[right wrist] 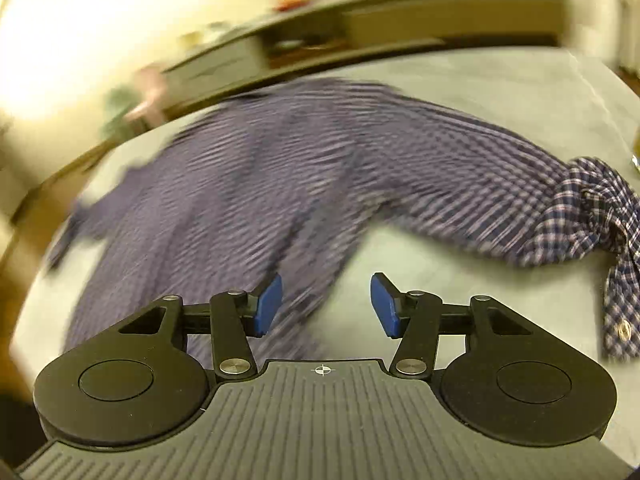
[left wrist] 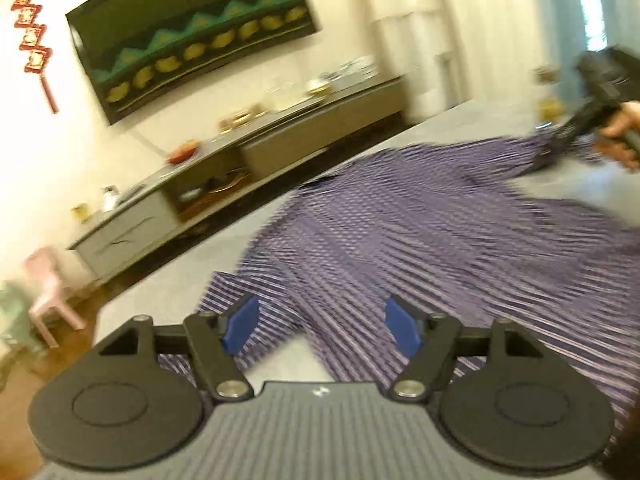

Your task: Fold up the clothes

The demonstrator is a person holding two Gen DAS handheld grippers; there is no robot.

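Shirt point(left wrist: 420, 232), the checked blue-and-white one, lay spread loosely over the grey bench point(left wrist: 168, 308) when I looked through the two wrist views, its body rumpled and running diagonally, one sleeve stretched toward the far right and ending in a bunched, knotted-looking cuff point(right wrist: 592, 208) with a button showing near the edge. It was not folded into any neat shape; nor was it properly flat. My left tool point(left wrist: 322, 328) hovered over the near hem with its blue pads well apart and nothing between them. My right tool point(right wrist: 326, 306) also stood with jaws wide and empty, over the seam where cloth met bare bench; in the left view I could see it off to the right, gripped in a hand point(left wrist: 622, 132) near the sleeve end. Both views were smeared by motion, so fine creases and the collar's place were beyond me. I judged the step in hand to be laying out or arranging the garment, though whether that came ahead of a fold or between folds I could not tell. Any next grasp would call for both pads to close on a single layer at an edge, and for the bunched cuff to be untangled, lest it drag the cloth askew.
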